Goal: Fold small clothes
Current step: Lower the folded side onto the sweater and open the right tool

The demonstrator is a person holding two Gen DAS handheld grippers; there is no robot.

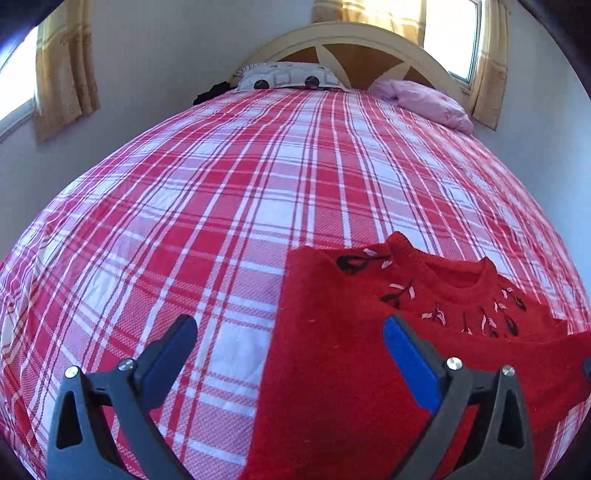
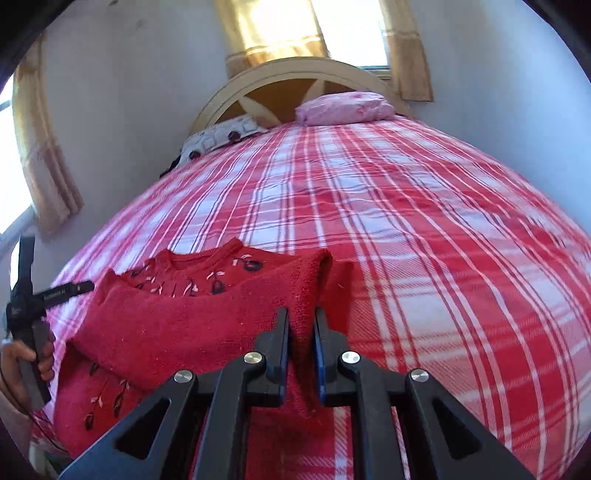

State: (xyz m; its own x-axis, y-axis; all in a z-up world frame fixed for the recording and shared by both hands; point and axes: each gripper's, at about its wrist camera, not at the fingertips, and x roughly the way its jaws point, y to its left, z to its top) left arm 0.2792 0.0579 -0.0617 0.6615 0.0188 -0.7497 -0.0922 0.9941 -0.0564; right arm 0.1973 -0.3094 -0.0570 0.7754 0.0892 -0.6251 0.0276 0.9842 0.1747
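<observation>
A: Left wrist view, item one: left gripper (image 1: 290, 345). State?
B: Released, jaws wide apart, nothing between them. Red sweater (image 1: 369, 332) lying under and ahead of the right-hand finger; plaid bedspread (image 1: 184, 203) under the left-hand finger.
A: Right wrist view, item two: right gripper (image 2: 301, 326).
B: Clenched, grasping a raised fold of the sweater (image 2: 207, 314), pinched between both pads. Rest of the garment spread to the left of that gripper, embroidered neckline ahead and left.
A: Anything else left of it?
B: Left gripper (image 2: 79, 286) at the far left edge, held in a hand (image 2: 22, 363).
A: Background, ahead of both grippers?
B: Pink pillow (image 2: 345, 107), patterned pillow (image 1: 288, 75), arched headboard (image 1: 354, 37), curtains (image 2: 273, 29).
</observation>
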